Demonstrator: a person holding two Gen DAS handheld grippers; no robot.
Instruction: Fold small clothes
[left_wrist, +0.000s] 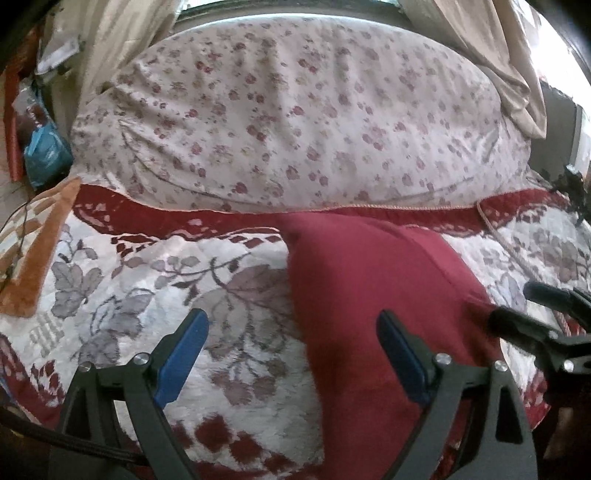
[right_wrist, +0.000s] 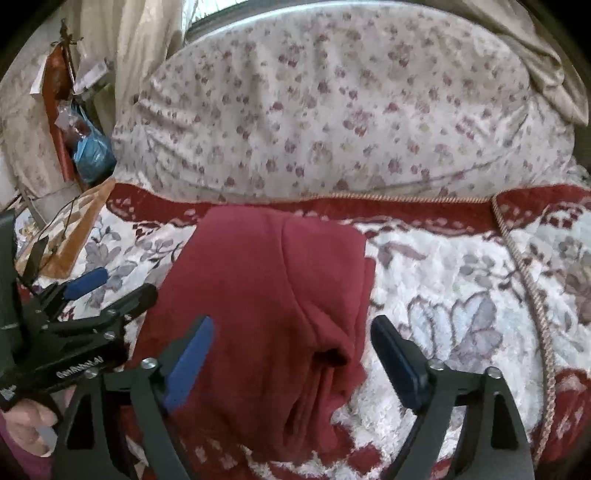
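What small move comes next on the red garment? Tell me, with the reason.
Probably lower the right gripper onto the red garment's near edge and close. Both grippers are open and hold nothing; the garment lies partly folded on the floral blanket, with the left gripper over its left edge.

Prob. a home bedroom: floral pillow (left_wrist: 288, 110) on plush blanket (left_wrist: 122, 280), curtains (right_wrist: 147, 40).

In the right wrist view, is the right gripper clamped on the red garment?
No: the right gripper is open, its fingers spread apart above the red garment.
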